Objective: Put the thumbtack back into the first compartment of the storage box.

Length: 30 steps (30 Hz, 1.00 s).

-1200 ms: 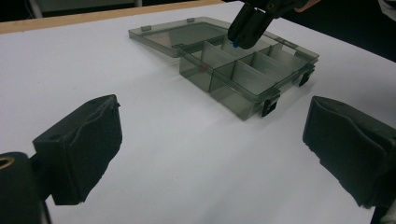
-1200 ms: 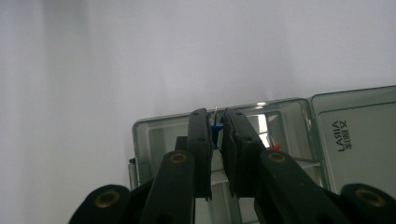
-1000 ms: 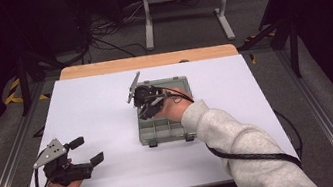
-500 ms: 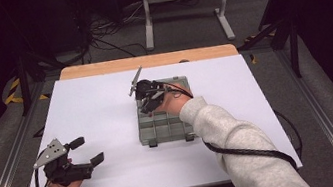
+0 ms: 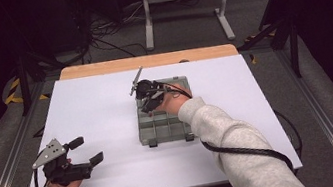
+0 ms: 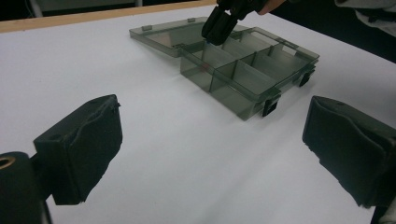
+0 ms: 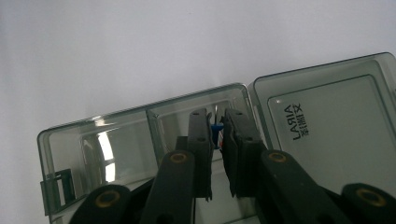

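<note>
Reaching into the open organizer box [image 5: 164, 124] mid-table, my right gripper [image 7: 215, 140] pinches a small blue piece [image 7: 215, 131] over a far compartment; my left gripper [image 5: 82, 152] rests spread wide, well apart.

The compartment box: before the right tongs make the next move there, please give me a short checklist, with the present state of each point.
1. Lid of the compartment box fully open, lying flat on the table: ok.
2. Right tongs lowered into a compartment next to the lid hinge: ok.
3. A small blue object sits between the nearly closed jaws: ok; whether the grip is firm: cannot tell.
4. Left tongs open and apart from the box, near the table's front left: ok.
5. Front latches of the box undone: ok.
6. The other compartments hold nothing in the way: cannot tell, the tinted walls hide part of them.
</note>
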{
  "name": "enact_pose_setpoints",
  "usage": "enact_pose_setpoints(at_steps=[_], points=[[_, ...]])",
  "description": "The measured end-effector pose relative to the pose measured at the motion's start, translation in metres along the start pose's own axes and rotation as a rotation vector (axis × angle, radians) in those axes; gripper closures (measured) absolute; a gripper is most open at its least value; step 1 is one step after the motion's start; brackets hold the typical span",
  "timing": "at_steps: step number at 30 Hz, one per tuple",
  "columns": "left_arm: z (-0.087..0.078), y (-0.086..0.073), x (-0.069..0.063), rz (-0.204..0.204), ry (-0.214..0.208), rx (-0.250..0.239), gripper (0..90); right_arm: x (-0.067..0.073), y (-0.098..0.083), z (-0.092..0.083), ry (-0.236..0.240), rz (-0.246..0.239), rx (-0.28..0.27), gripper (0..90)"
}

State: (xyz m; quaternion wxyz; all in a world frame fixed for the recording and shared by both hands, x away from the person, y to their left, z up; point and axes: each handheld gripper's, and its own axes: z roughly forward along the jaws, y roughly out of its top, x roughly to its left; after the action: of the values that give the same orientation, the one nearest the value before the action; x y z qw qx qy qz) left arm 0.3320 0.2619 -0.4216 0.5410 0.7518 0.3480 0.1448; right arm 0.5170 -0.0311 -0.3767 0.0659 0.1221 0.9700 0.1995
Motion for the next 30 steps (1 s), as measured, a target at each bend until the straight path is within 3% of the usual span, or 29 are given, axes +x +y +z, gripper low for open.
enact_pose_setpoints(at_steps=[17,30], points=[[0.0,0.001,-0.001,0.004,-0.024,0.013,4.8,0.0,-0.004,0.017,0.013,0.018,0.034,79.7],[-0.001,0.001,0.0,0.003,-0.016,0.01,4.2,0.002,-0.006,0.025,0.025,0.012,0.043,83.6]])
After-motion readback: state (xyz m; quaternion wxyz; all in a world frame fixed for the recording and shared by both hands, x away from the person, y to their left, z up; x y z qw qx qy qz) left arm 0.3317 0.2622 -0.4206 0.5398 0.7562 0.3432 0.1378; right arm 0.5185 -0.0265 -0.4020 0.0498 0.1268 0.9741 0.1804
